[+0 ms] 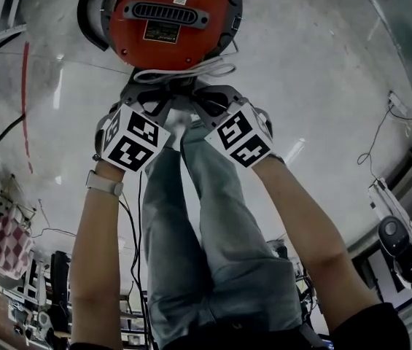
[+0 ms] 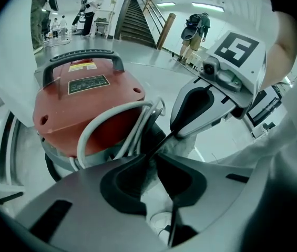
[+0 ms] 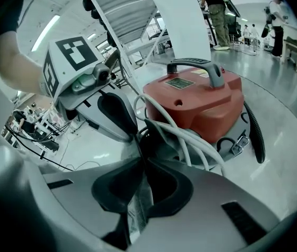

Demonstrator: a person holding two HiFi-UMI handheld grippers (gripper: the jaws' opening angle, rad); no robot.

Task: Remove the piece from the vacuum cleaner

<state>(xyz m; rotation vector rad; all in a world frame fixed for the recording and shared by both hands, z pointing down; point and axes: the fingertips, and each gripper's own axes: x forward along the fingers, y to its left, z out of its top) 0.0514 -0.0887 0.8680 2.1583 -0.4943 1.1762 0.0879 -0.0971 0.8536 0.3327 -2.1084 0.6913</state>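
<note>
Risk, slip: both pinches sit on the thin edge of the piece (image 3: 137,203). I judge a sharp tug could slide the sheet out of one pair of jaws
Risk, tear: the piece looks thin and limp, so pulling my two tongs apart instead of together may rip it
Risk, snag: the white cable (image 1: 184,73) loops over the near side of the vacuum cleaner (image 1: 169,13), right by the grip, and the piece or a jaw tip could catch in it
Risk, drag: if the piece holds fast, the vacuum cleaner may roll toward me, since neither tong steadies it
Grip, left: my left gripper (image 2: 153,159) is clenched on the piece, jaws pressed flat against it
Grip, right: my right gripper (image 3: 140,164) is clenched on the same piece, just beside the left, tips nearly touching
Arms: both stretched down and forward, forearms either side of my legs (image 1: 213,254), marker cubes (image 1: 134,137) facing up
Piece location: at the near base of the vacuum cleaner, between my two tongs, its far end hidden behind the cable
</note>
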